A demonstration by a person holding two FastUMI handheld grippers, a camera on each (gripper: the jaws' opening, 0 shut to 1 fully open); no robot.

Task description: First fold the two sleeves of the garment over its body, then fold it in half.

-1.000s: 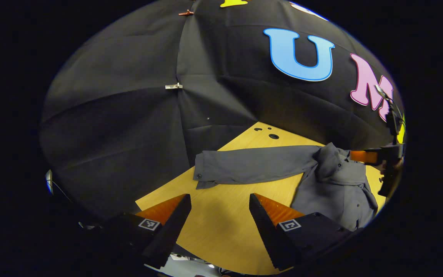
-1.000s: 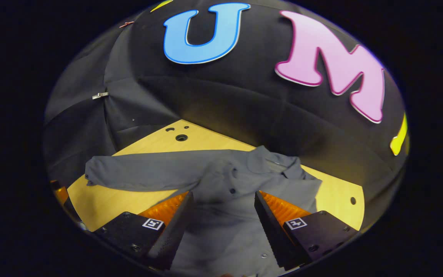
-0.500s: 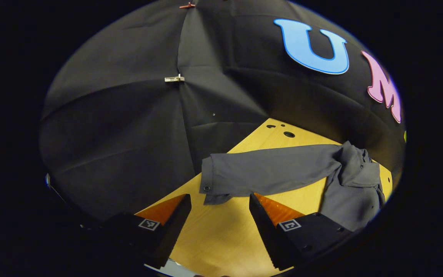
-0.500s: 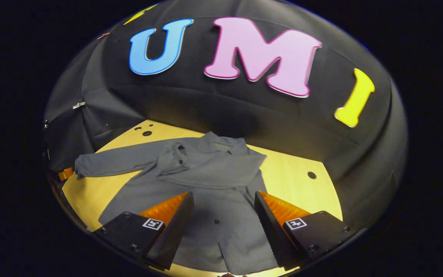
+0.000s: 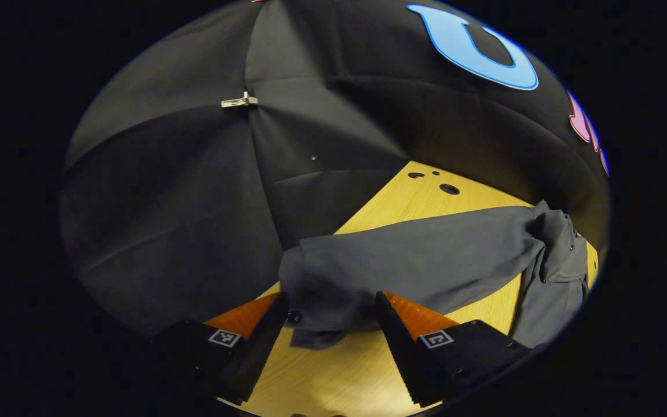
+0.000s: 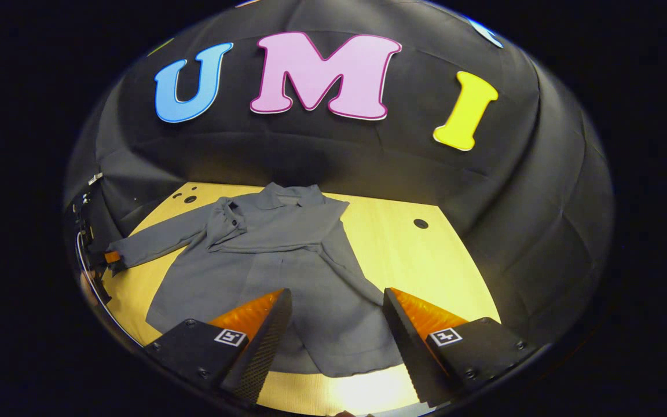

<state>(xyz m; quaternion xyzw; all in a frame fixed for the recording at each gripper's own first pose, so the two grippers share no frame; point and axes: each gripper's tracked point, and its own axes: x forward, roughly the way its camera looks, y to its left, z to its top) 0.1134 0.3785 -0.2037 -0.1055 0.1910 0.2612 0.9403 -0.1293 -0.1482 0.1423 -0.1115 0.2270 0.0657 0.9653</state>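
A grey button-up shirt (image 6: 264, 278) lies flat on the wooden table (image 6: 403, 255), collar toward the back wall. One sleeve (image 6: 278, 234) is folded across its chest. The other sleeve (image 5: 420, 260) stretches out sideways. Its buttoned cuff (image 5: 310, 315) lies between the open fingers of my left gripper (image 5: 330, 298), and the fingers are not pressing on it. In the right gripper view, the left gripper (image 6: 113, 258) sits at that cuff at the far left. My right gripper (image 6: 336, 292) is open and holds nothing, hovering over the shirt's lower body near the hem.
The booth's black cloth wall (image 5: 183, 191) closes in the table on all sides. Small round holes (image 6: 420, 223) mark the tabletop near its back corners. Bare wood lies to the right of the shirt and along the front edge (image 6: 362, 391).
My left gripper has moved forward until the outstretched sleeve's cuff lies between its fingers. My right gripper has drawn back from the collar area toward the hem, still open.
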